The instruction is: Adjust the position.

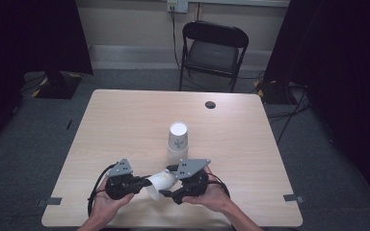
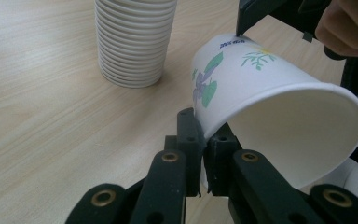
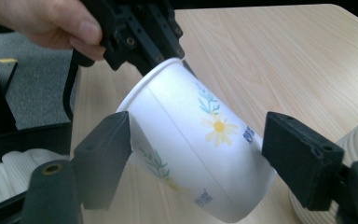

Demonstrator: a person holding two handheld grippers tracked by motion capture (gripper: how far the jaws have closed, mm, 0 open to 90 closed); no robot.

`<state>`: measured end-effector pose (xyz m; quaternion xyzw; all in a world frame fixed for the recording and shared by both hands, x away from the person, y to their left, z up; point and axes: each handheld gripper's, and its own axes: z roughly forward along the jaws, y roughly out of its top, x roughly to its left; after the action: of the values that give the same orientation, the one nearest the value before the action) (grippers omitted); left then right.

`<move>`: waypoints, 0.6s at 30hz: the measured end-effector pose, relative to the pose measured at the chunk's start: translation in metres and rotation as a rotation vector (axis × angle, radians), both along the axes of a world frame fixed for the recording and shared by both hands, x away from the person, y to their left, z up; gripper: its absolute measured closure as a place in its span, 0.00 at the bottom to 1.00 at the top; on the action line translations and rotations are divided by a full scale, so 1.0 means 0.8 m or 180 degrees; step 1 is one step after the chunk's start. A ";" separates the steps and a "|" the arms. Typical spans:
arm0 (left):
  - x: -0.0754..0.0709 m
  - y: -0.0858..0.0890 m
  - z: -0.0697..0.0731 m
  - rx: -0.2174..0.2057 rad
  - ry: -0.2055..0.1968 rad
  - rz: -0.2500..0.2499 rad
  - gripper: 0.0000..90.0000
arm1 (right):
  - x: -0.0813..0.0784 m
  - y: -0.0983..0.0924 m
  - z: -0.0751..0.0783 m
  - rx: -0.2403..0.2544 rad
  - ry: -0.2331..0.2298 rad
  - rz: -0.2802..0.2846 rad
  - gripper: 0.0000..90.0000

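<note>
A white paper cup [image 1: 161, 179] with a flower print lies tilted on its side just above the table's near edge, between both grippers. My left gripper [image 2: 204, 135] is shut on the rim of that cup [image 2: 270, 102], one jaw inside the mouth and one outside. My right gripper [image 3: 196, 140] straddles the cup's [image 3: 191, 154] body with its jaws wide apart. Its left pad sits right beside the wall and its right pad stands clear of it, so it is open. A tall stack of matching cups [image 1: 178, 139] stands upside down just behind.
The wooden table [image 1: 125, 125] has a dark round hole [image 1: 210, 104] at the far right. A black folding chair [image 1: 214, 48] stands beyond the far edge. The cup stack [image 2: 135, 42] is close to the held cup. Dark curtains flank the room.
</note>
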<state>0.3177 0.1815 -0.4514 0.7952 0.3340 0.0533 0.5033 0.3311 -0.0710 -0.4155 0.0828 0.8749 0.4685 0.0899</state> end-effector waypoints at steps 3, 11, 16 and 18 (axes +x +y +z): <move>0.001 0.002 0.000 -0.0087 0.0013 0.0013 0.97 | -0.001 0.001 -0.002 -0.0054 -0.0025 0.0057 0.22; 0.000 0.005 0.001 -0.0164 0.0072 0.0072 0.98 | -0.006 0.009 -0.014 -0.0240 -0.0116 0.0099 0.17; 0.000 0.006 0.001 -0.0211 0.0119 0.0097 0.98 | -0.009 0.013 -0.015 -0.0265 -0.0170 0.0094 0.16; 0.000 0.006 0.000 -0.0265 0.0148 0.0091 0.98 | -0.010 0.014 -0.016 -0.0283 -0.0230 0.0088 0.16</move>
<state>0.3177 0.1865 -0.4511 0.7697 0.3589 0.0280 0.5272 0.3231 -0.0598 -0.4282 0.0497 0.8921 0.4331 0.1186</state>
